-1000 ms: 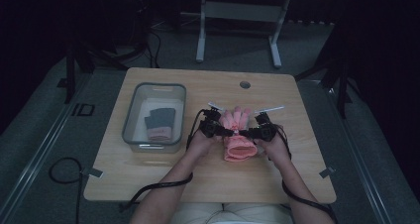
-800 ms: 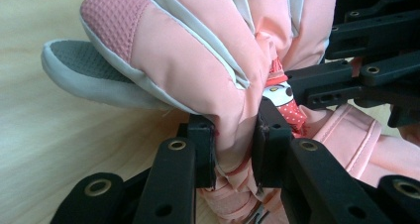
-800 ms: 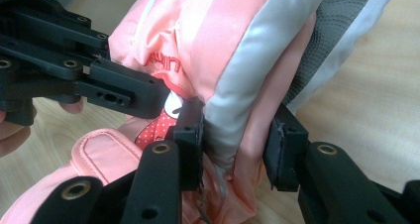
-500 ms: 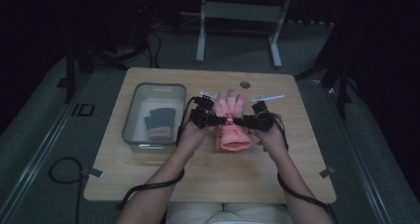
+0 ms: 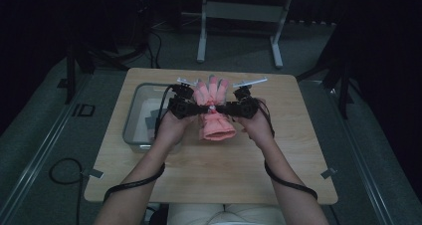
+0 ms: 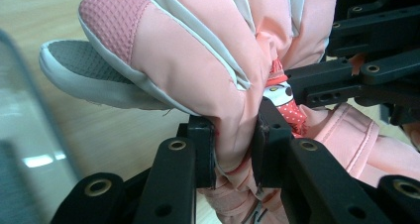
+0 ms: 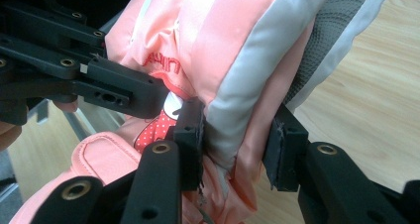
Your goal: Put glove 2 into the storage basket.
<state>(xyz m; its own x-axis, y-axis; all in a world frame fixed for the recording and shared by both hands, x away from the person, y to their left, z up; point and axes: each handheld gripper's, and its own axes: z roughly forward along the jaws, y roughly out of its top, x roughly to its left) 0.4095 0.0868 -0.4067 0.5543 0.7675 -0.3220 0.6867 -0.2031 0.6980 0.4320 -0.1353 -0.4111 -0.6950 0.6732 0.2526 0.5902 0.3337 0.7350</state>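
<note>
A padded pink glove (image 5: 214, 110) with grey-white trim and a red dotted patch hangs above the desk (image 5: 209, 175), fingers pointing away, cuff toward the person.

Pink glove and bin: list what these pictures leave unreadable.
- Glove print: in the left gripper view the right gripper's arm covers most of it.
- Glove cuff: cut off by the bottom edge in the right gripper view.
- Bin: its dark contents are too small and dim in the high view, partly behind the left gripper.

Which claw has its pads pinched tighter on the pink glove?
The left claw: its pads squeeze a thin fold of the pink glove. The right claw grips a thicker bunch, jaws wider apart.
</note>
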